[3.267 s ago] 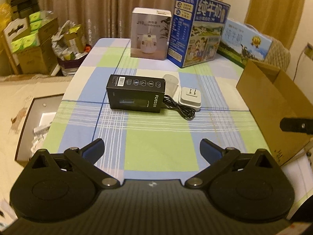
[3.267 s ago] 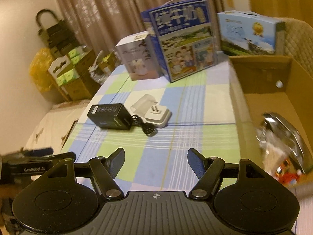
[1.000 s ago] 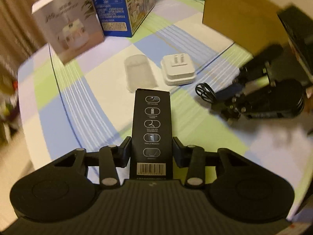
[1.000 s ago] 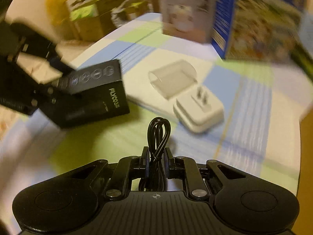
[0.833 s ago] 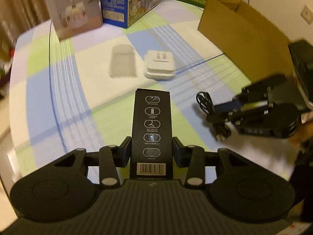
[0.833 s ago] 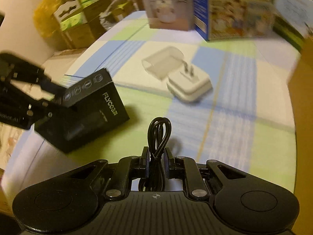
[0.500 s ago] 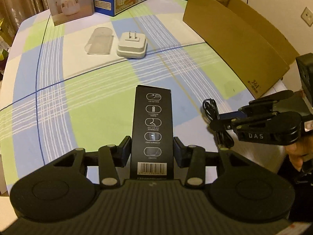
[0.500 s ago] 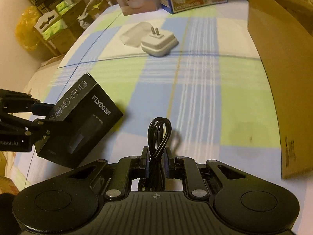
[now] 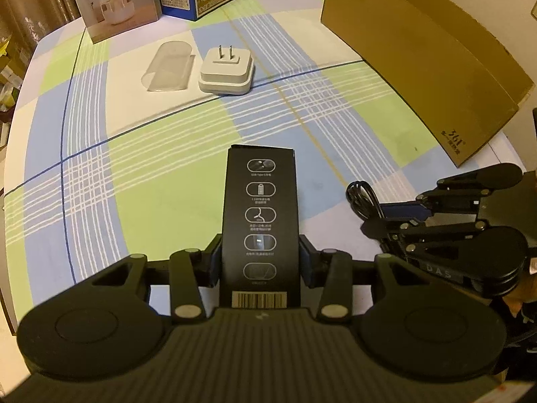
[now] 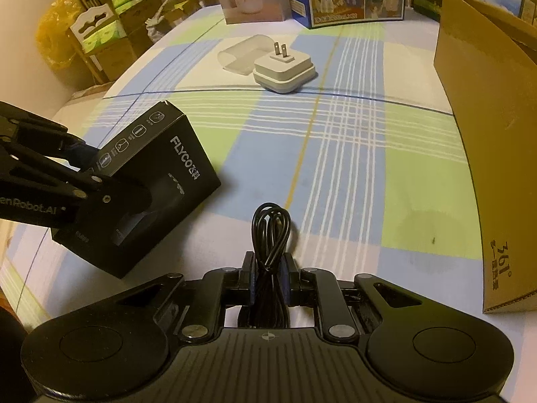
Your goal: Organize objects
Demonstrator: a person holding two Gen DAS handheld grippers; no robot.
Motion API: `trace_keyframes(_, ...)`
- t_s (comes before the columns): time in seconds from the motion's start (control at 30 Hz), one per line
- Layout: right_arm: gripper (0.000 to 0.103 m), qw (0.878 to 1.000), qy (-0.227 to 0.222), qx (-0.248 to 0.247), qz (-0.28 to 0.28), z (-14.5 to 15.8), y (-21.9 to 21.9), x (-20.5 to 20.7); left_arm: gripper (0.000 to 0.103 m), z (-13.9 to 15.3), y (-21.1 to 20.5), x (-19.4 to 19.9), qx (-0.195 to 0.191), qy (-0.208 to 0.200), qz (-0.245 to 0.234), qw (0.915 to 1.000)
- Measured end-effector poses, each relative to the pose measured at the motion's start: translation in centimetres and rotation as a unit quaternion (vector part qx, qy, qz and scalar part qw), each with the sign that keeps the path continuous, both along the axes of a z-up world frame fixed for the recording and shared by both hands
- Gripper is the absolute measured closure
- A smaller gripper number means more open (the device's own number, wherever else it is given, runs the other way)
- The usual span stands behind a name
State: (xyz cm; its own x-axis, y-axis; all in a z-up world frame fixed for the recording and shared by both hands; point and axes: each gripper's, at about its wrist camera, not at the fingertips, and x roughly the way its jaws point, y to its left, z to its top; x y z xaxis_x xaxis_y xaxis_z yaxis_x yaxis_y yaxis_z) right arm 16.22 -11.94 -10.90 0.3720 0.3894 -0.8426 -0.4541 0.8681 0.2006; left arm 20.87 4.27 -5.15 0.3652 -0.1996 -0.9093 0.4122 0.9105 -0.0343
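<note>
Open tablecloth (image 9: pixel 161 168) ahead; cardboard box (image 9: pixel 419 57) walls off the right side.

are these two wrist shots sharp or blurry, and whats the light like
Left wrist view: sharp, warm yellow light, strong fisheye bending of the cardboard box; the black box shows a small glare spot. Right wrist view: also sharp, same amber cast, the black cable throwing a soft shadow on the tablecloth.

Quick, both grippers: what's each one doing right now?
Left gripper: shut on the black box.
Right gripper: shut on the coiled black cable.
</note>
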Motion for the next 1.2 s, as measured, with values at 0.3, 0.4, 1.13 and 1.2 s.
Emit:
trace_keyframes(0.3, 0.092, 0.998, -0.002, 0.051, -0.037, 3.1, -2.3, -0.7, 0.065, 2.4, 0.0, -1.8, -0.029, -0.021, 0.06, 0.9976)
trace_keyframes(0.4, 0.092, 0.997, -0.01, 0.064, -0.045, 4.6, -3.1, -1.5, 0.065, 3.8, -0.4, -3.0, -0.052, -0.032, 0.079, 0.995)
trace_keyframes(1.13, 0.092, 0.993, -0.055, 0.078, -0.076, 10.8, -9.0, -7.1, 0.065, 9.3, -4.5, -11.6, -0.118, -0.073, 0.122, 0.9829)
trace_keyframes(1.2, 0.092, 0.992, -0.057, 0.08, -0.077, 11.0, -9.3, -7.4, 0.065, 9.6, -4.7, -11.9, -0.12, -0.076, 0.121, 0.9824)
